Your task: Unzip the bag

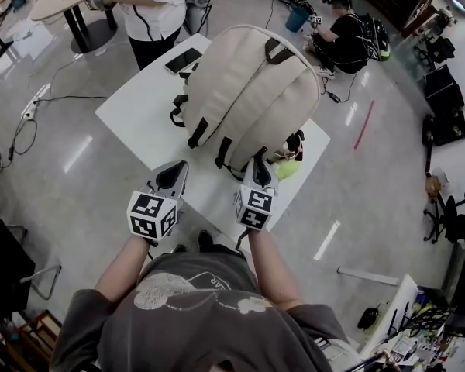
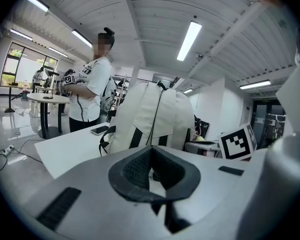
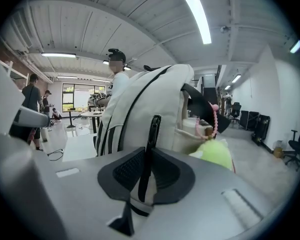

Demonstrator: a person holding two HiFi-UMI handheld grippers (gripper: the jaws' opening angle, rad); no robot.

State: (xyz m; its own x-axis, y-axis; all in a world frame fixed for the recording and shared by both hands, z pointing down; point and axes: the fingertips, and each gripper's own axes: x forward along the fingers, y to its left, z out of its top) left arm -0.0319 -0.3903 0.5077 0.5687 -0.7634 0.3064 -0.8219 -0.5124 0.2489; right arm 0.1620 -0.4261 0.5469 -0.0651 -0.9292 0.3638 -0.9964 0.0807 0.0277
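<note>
So the cream bag (image 1: 248,91) sits on the white tabletop (image 1: 139,122) right ahead of both tools, and the right tool (image 3: 149,151) is pinched narrow on a black strap (image 3: 153,129) at the bag's near end. The left tool (image 2: 151,151) hovers just left of it, jaws together on nothing, clear of the bag.
</note>
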